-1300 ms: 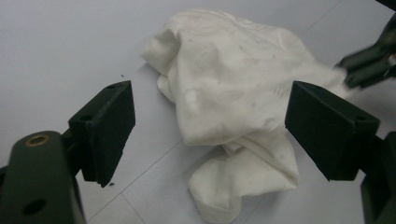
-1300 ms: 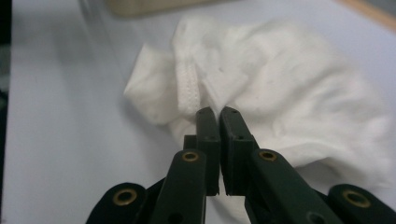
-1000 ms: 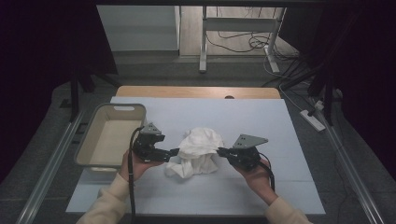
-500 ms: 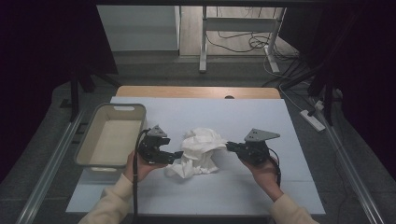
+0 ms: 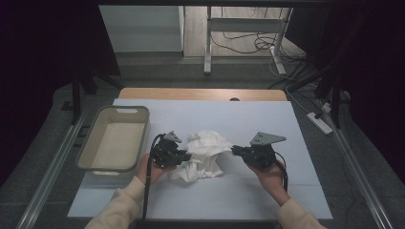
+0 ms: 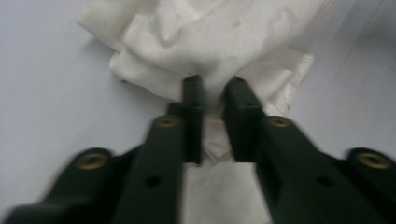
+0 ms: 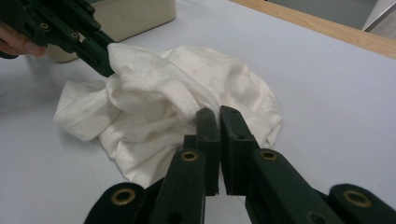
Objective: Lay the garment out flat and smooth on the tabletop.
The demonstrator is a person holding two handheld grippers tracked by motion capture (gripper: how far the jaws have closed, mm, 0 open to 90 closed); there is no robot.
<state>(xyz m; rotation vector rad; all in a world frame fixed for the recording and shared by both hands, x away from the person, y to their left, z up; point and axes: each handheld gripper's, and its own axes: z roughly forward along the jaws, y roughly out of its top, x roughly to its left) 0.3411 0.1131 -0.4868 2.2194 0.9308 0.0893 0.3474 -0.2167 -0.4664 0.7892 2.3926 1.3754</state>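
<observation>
A crumpled white cloth point(image 5: 205, 152) point(image 6: 224, 37) point(image 7: 187, 93) lies mid-table on the pale blue tabletop point(image 5: 248, 191). My left gripper point(image 5: 188, 155) point(image 6: 215, 88) is at the cloth's left side. Its jaws have just been closing and now pinch a fold of the cloth between them. The right gripper view also shows the left gripper point(image 7: 100, 60), biting the cloth's far edge. My right gripper point(image 5: 234, 150) point(image 7: 218, 114) is at the cloth's right edge, its jaws almost together where the ribbed hem meets their tips.
A beige plastic bin point(image 5: 114, 110) point(image 7: 140, 18) stands at the table's left, just beyond the left hand. A wooden strip point(image 5: 200, 94) runs along the far edge. Cables and a power strip point(image 5: 320, 123) lie on the floor beyond.
The left gripper has moved slightly right and down into the cloth, and its jaws have closed on a fold. The right gripper has stayed at the cloth's right edge.
</observation>
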